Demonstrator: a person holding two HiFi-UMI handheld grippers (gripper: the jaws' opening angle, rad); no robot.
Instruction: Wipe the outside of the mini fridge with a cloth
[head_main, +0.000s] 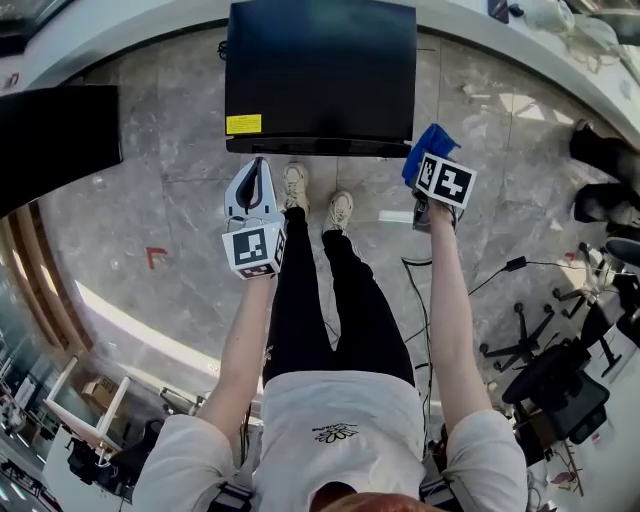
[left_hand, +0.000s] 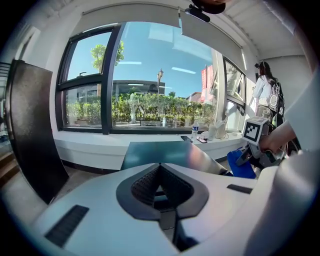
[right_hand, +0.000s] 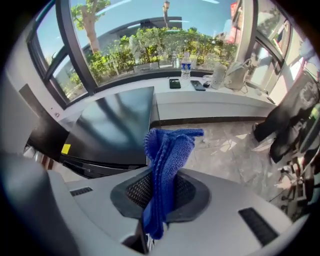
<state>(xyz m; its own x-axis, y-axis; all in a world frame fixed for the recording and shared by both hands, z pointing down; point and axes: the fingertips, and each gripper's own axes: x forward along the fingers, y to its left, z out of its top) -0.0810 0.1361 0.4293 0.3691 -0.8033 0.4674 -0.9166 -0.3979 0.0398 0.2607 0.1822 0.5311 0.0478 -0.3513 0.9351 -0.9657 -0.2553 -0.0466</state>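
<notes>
Right gripper (right_hand: 161, 197): jaws pinching a blue cloth (right_hand: 167, 155) that stands up between them.
Fridge (right_hand: 112, 125): just ahead and left of these jaws, top face up; this hand looks nearer.
Left gripper (left_hand: 161, 189): jaws pressed together, empty.

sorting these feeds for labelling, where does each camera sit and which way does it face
Head view: on the person's head, looking steeply down at the mini fridge and floor; arms, legs, left gripper and right gripper show.
Left gripper view: on the left gripper, facing the window across the fridge top; shut jaws and the right hand show.
Right gripper view: on the right gripper, facing the fridge; jaws shut on the blue cloth.
Shared: both gripper views show fridge and cloth.
</notes>
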